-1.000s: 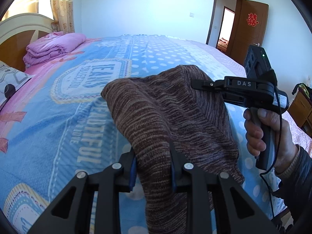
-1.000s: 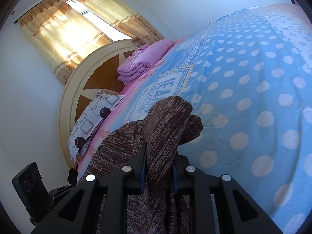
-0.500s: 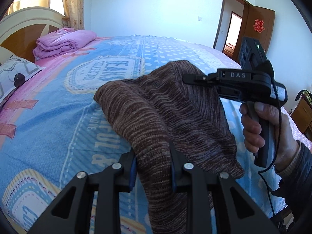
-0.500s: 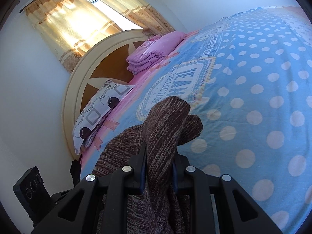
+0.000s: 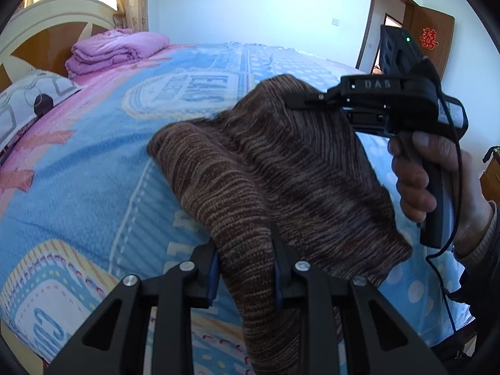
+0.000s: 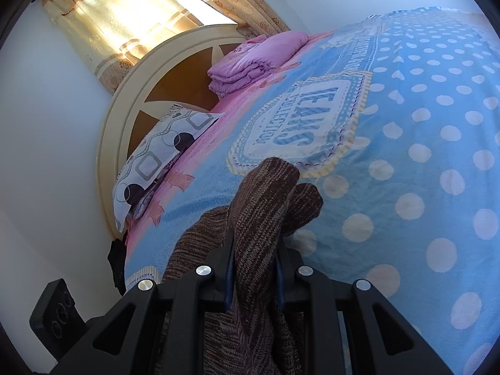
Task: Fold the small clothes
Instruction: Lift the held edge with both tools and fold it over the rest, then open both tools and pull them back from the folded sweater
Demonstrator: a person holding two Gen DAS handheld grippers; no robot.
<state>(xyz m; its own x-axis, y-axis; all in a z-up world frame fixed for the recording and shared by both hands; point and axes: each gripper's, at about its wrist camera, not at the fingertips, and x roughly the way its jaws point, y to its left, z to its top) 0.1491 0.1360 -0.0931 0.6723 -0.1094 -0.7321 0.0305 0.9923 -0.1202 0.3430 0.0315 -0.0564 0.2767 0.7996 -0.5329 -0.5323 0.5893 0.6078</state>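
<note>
While I hold it up over the bed [image 5: 78, 172], a wide mattress under a blue blanket with pale dots and a large printed badge, the brown knitted garment [image 5: 281, 172] hangs between my two tongs, with one rounded fold resting against the blanket. My left tongs [image 5: 247, 268] are clenched on a thick bunched edge of the knit, low in the left wrist view. My right tongs [image 6: 254, 265] are clenched on another doubled edge; from the left they appear as a black pistol-grip tool pinching the top of the cloth [image 5: 312, 101], with my right hand [image 5: 418, 181] wrapped round its handle.

As I judge it, the step in hand is carrying the held edges across to lay one half over the other. To do it well, I should keep both grips firm and level with each other, keep the cloth lightly taut so the knit does not sag or twist, lower both edges together onto a bare stretch of blanket, and let go only once the layers lie flat and their edges line up. A soft, stretchy knit will likely creep if one side drops first.

Near the curved headboard [image 6: 131, 100] lie a folded pink quilt [image 6: 259, 59] and a patterned pillow [image 6: 162, 147], well apart from the garment.

No container shows in either view: no basket, box or drawer.
</note>
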